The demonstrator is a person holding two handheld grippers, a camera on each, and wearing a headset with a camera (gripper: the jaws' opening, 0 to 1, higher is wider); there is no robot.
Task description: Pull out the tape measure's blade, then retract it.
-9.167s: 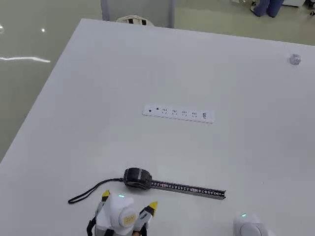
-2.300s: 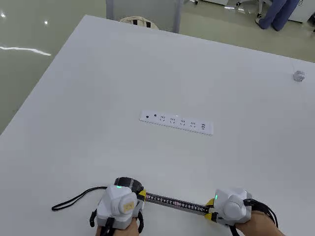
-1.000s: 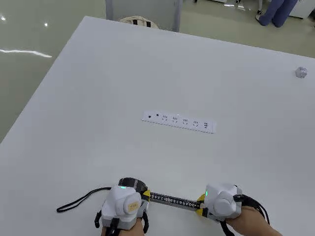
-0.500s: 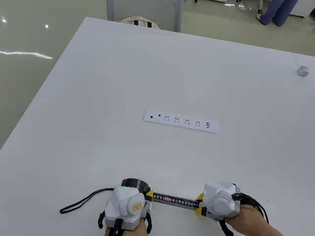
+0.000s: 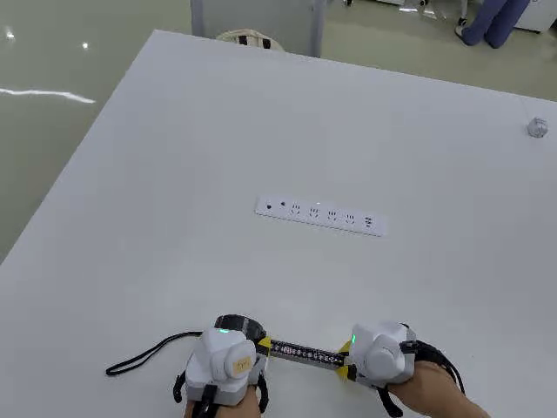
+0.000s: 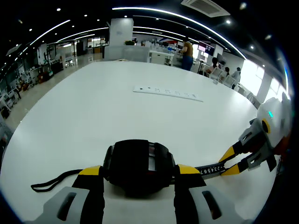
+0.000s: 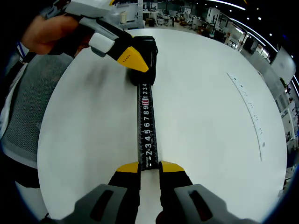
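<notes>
The black tape measure case (image 5: 239, 327) (image 6: 138, 163) lies on the white table near its front edge, and my left gripper (image 5: 237, 347) (image 6: 138, 169) is shut on its sides. Its dark blade (image 5: 302, 353) (image 7: 146, 126) with white numbers runs right from the case (image 7: 145, 51). My right gripper (image 5: 341, 360) (image 7: 149, 165) is shut on the blade's end. A black wrist strap (image 5: 144, 354) (image 6: 49, 182) trails left from the case.
A white power strip (image 5: 320, 216) (image 6: 166, 93) (image 7: 250, 109) lies mid-table. A small clear object (image 5: 537, 128) sits at the far right. The table's left edge (image 5: 70, 174) drops to a glossy floor. A chair stands beyond the far edge (image 5: 244, 37).
Over nine seconds both grippers came down onto the tape measure. In the last second the right gripper has slid left toward the case, and the exposed blade is shorter.
</notes>
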